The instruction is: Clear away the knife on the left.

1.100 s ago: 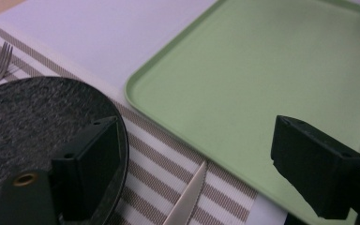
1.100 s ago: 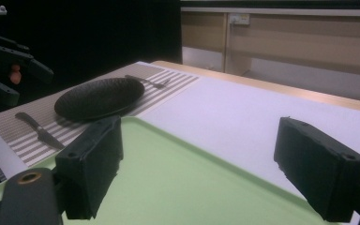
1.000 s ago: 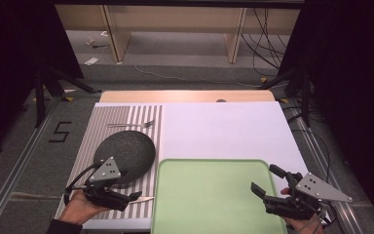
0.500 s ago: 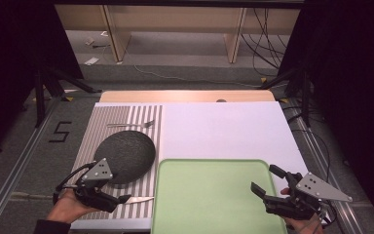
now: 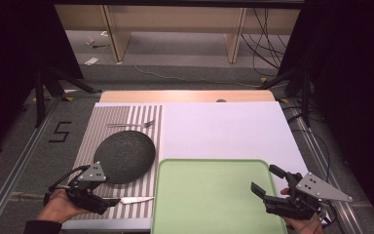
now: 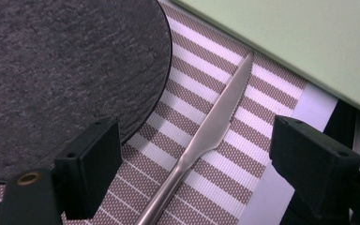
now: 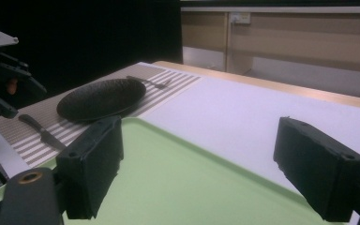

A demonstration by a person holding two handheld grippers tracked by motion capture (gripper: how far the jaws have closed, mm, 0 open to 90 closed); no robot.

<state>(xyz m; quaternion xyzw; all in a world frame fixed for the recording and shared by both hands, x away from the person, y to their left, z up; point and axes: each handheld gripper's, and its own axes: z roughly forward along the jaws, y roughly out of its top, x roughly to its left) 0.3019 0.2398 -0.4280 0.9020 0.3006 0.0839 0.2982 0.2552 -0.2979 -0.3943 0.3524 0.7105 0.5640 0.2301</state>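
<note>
A silver knife (image 5: 136,200) lies flat on the striped mat (image 5: 126,116), between the dark round plate (image 5: 125,156) and the mat's front edge. My left gripper (image 5: 108,201) is open at the knife's handle end. In the left gripper view the knife (image 6: 211,126) runs up between the two spread jaws, which do not touch it, and its tip points at the green tray (image 6: 286,37). My right gripper (image 5: 265,179) is open over the right edge of the green tray (image 5: 214,195), holding nothing. A fork (image 5: 131,125) lies beyond the plate.
A white sheet (image 5: 224,131) covers the table right of the mat. In the right gripper view, the plate (image 7: 101,98), fork (image 7: 152,83), knife (image 7: 42,131) and left gripper (image 7: 0,61) show past the tray (image 7: 178,178). Wooden furniture and cables lie beyond the table.
My left gripper has drawn back to the left along the knife, so more of the blade shows. The knife still lies on the mat. The right gripper has not moved.
</note>
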